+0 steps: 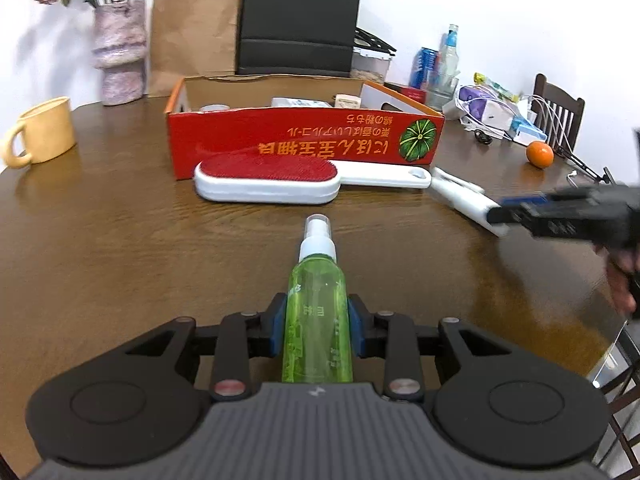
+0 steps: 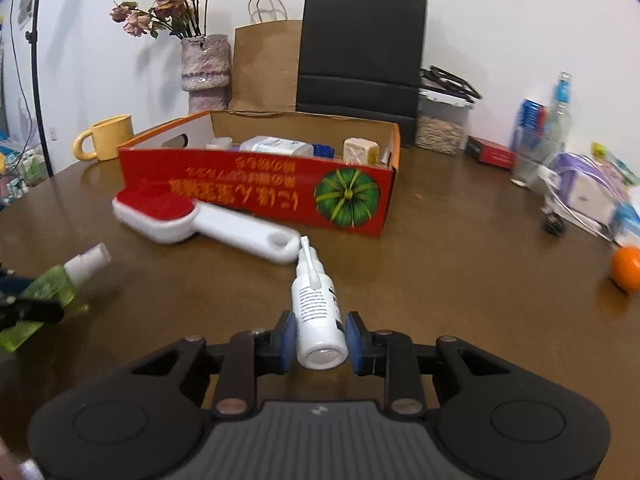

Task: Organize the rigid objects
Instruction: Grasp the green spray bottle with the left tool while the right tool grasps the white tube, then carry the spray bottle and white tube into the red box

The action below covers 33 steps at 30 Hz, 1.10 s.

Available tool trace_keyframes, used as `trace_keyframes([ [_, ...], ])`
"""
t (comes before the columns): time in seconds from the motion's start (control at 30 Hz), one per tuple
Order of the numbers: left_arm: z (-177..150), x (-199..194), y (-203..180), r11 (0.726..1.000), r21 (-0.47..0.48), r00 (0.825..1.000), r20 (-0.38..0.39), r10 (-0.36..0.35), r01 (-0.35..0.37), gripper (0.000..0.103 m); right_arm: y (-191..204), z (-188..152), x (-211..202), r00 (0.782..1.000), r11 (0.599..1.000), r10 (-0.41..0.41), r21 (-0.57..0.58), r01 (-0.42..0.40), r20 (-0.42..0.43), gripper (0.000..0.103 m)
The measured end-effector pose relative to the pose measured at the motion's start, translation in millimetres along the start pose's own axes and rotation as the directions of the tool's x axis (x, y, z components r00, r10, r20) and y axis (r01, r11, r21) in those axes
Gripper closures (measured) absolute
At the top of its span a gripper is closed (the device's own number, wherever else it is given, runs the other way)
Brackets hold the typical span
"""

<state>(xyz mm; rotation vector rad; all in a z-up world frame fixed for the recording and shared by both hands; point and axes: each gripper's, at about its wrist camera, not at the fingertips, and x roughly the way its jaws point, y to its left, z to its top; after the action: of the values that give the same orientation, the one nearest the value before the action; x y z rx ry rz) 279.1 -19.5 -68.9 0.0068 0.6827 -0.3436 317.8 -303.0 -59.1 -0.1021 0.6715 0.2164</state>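
Left gripper (image 1: 318, 328): clenched on the green spray bottle (image 1: 318, 320). Its blue pads (image 1: 277, 330) press on both sides of the bottle.
Green spray bottle: it points away from the camera, white pump and clear cap at the far end. In the right wrist view it shows at the left edge, blurry, and looks lifted a bit off the bench (image 1: 120, 248).
Right gripper (image 2: 320, 340): its two blue pads (image 2: 289, 340) stand on both sides of the white bottle (image 2: 318, 320). The left pad looks like it touches the bottle. A thin gap shows at the right pad, so the bottle is not squeezed yet.
White bottle: it lies on its side on the brown bench, flat bottom toward the camera. Its thin nozzle points at the white brush handle and is just beside it.
Lint brush (image 1: 272, 182): white with a red fuzzy top. It lies flat on the bench, right in front of the red box (image 1: 304, 140).
Red box: open on top, with a green pumpkin picture on its side. A few small things sit inside it.
Yellow mug (image 1: 44, 132): on the bench to the left of the box, well apart from it.
Orange (image 1: 539, 154): on the bench at the far right.
Vase with dried flowers (image 2: 206, 66): behind the box, by the wall, next to a brown paper bag (image 2: 266, 64) and a black bag (image 2: 360, 56).
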Motion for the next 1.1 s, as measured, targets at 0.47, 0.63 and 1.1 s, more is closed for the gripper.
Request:
trace_keyframes([
  [0.47, -4.2, 3.1, -19.7, 0.996, 0.029, 0.996, 0.003, 0.084, -0.084, 0.068, 31.4, -32.6, -19.4, 1.000, 0.997, -0.016, 0.080, 0.015, 0.013, 0.072],
  [0.63, -11.9, -7.0, -25.5, 0.994, 0.054, 0.995, 0.037, 0.089, -0.091, 0.072, 35.8, -31.7, -15.3, 0.999, 0.996, -0.016, 0.091, 0.012, 0.039, 0.076],
  [1.1, -15.6, -92.1, -43.1, 0.984, -0.076, 0.933, 0.313, 0.179, -0.163, 0.072, 86.7, -45.7, -109.0, 0.926, 0.996, -0.046, 0.090, 0.014, 0.374, 0.076],
])
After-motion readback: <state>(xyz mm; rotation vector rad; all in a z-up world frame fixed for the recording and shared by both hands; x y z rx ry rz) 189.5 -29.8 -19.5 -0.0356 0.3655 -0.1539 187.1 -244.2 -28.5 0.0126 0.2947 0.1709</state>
